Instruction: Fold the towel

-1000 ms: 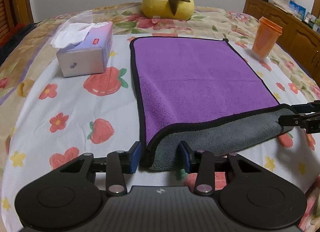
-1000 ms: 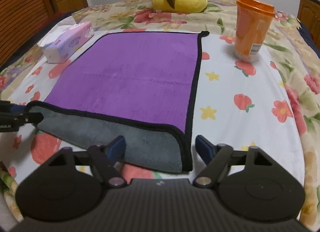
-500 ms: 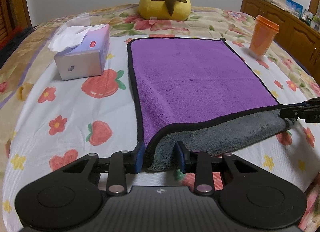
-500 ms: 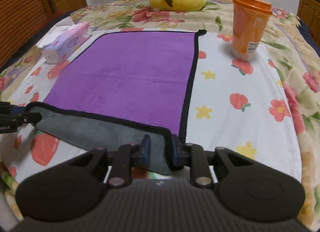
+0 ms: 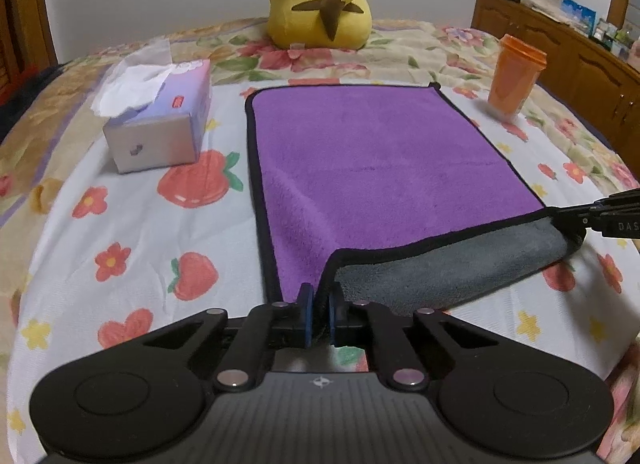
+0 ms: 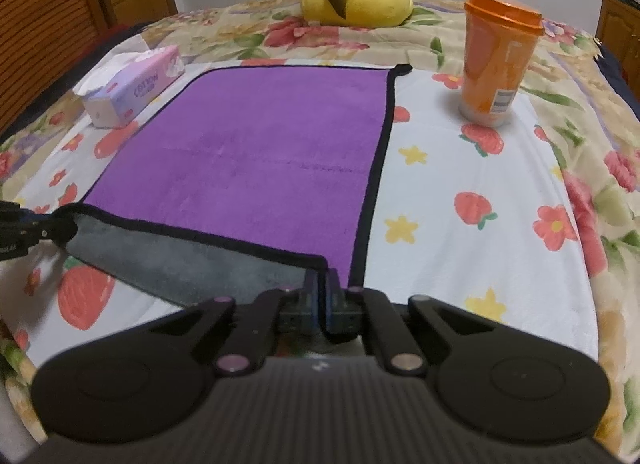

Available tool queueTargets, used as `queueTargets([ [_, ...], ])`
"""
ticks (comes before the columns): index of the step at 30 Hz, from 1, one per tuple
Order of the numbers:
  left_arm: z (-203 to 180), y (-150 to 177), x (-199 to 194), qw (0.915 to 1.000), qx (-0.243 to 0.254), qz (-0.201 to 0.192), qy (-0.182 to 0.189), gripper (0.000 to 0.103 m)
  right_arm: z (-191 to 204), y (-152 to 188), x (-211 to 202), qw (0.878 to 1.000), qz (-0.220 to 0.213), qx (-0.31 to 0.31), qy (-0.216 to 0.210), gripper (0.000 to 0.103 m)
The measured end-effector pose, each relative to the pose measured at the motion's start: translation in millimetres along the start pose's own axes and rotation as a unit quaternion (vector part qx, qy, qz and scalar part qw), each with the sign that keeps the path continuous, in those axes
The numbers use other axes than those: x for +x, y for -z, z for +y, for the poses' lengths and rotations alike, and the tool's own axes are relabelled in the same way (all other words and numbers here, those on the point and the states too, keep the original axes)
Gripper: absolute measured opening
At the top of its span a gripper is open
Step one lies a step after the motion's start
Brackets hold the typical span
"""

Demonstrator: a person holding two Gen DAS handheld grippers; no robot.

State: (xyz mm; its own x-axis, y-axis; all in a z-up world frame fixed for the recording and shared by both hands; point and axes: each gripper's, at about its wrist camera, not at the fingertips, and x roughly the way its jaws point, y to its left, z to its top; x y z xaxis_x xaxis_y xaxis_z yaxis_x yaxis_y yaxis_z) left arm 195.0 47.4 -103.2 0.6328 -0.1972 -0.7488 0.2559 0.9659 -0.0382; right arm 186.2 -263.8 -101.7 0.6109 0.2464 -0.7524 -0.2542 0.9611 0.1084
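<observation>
Both clamped on near towel (image 5: 372, 168) corners: left gripper (image 5: 319, 308), right gripper (image 6: 321, 300); far hem at twelve o'clock.

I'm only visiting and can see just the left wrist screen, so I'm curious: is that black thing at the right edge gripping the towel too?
Observer: Yes. The right wrist view shows the right gripper shut on the near right corner of the towel, with the grey underside turned up along the near edge.
Visitor: Is there anything on that orange cup?
Observer: The cup has a white barcode label low on its side, which your view does not show.
Visitor: And the tissue box?
Observer: The long side of the tissue box is pink with printed lettering. From your view you see only its short end.
</observation>
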Motion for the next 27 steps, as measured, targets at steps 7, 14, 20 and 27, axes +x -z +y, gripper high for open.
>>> queueTargets([
  [7, -1, -8, -13, 0.9994, -0.009, -0.035, 0.001, 0.009, -5, -6, -8, 1.000, -0.027, 0.008, -0.004, 0.004],
  [14, -4, -15, -26, 0.9976, -0.010, -0.069, 0.002, 0.009, -9, -15, -14, 0.999, -0.053, 0.007, -0.011, 0.004],
  [20, -2, -21, -28, 0.9963, -0.017, -0.085, 0.004, 0.009, -10, -23, -17, 0.997, -0.071, 0.001, -0.019, 0.004],
  [27, 0, -25, -20, 0.9964, -0.015, -0.084, -0.001, 0.009, -8, -30, -14, 0.997, -0.078, -0.016, -0.021, 0.004],
])
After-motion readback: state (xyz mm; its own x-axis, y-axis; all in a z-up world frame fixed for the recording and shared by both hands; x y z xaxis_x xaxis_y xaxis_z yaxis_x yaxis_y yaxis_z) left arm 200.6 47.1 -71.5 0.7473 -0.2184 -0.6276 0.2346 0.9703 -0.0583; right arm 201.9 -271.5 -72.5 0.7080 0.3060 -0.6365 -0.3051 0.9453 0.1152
